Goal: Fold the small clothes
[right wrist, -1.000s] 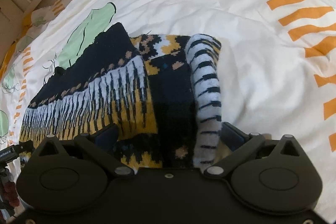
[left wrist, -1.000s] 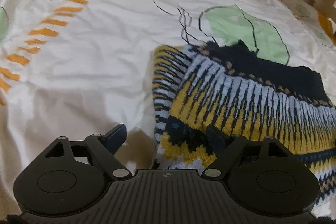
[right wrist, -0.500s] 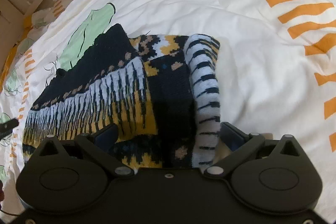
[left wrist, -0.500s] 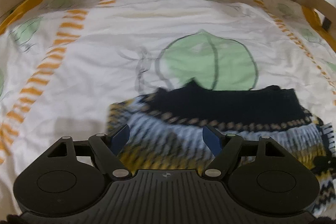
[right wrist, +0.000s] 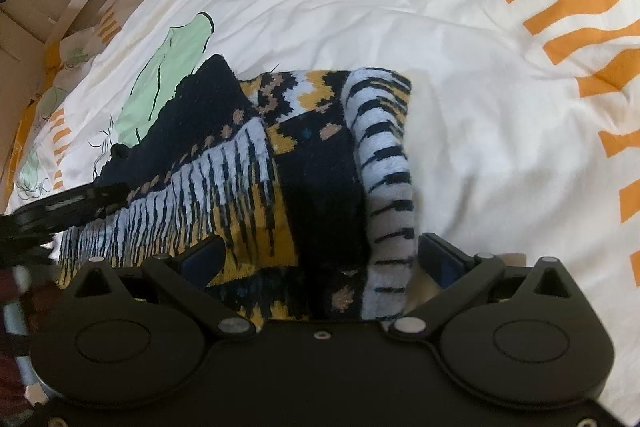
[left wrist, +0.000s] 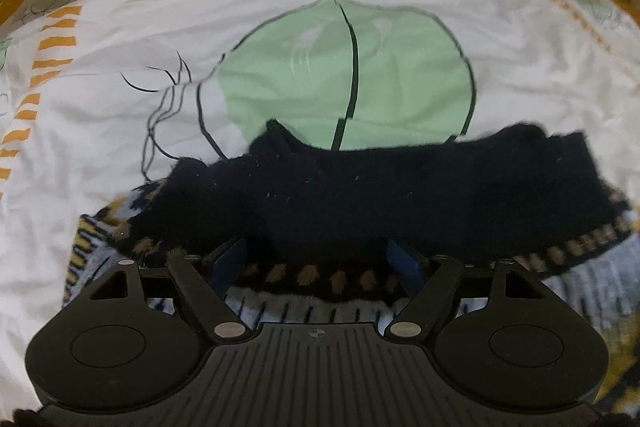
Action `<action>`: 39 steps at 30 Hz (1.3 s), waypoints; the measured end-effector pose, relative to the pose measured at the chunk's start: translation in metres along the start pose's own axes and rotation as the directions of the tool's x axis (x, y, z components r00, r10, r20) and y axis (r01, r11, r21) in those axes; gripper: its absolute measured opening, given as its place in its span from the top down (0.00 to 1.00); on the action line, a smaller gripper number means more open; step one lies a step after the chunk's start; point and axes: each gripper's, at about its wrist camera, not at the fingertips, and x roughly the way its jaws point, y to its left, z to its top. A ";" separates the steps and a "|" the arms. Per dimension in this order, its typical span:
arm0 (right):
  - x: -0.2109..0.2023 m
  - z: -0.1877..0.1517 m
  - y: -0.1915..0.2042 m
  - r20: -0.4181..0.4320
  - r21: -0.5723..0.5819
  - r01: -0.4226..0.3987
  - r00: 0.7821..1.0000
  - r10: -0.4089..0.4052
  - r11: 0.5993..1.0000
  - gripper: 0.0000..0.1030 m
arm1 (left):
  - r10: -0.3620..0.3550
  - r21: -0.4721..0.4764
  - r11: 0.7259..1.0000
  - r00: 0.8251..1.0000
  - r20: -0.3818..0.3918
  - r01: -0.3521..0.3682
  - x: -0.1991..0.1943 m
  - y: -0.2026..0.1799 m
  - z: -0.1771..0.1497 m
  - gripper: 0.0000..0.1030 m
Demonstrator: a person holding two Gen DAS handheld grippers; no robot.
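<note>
A soft, thick navy, yellow and white patterned knitted sweater (right wrist: 256, 187) is lying partly folded on the printed white bedsheet (right wrist: 460, 75), both tools, left tool (left wrist: 320, 261) opening and right tool (right wrist: 320, 259) wide, empty, hovering over edges probably best pinched through doubled layers.

The right gripper (right wrist: 320, 259) is pointing down over a small knitted sweater (right wrist: 256, 179) that is lying folded on a bed sheet (right wrist: 460, 75) printed with orange stripes and green shapes. Its jaws are standing wide, one finger (right wrist: 202, 255) resting over the yellow and white pattern, the other just beside the striped sleeve (right wrist: 384, 163). The left gripper (right wrist: 60, 207) is showing blurred at the sweater's far end.
</note>
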 end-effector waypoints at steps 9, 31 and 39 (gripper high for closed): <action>0.000 0.001 0.000 -0.005 -0.008 0.000 1.000 0.000 1.000 0.00 | 0.016 0.065 0.998 1.000 0.024 -0.018 -0.004 -0.005 -0.002 0.21; 0.003 -0.001 0.003 -0.001 -0.056 0.012 1.000 -0.012 0.998 0.00 | -0.152 0.069 0.986 0.988 0.010 0.151 -0.076 0.037 -0.105 0.22; 0.003 -0.005 0.007 0.009 -0.105 0.016 1.000 -0.015 0.994 0.00 | -0.116 -0.009 0.993 0.989 0.088 0.117 -0.078 0.087 -0.083 0.22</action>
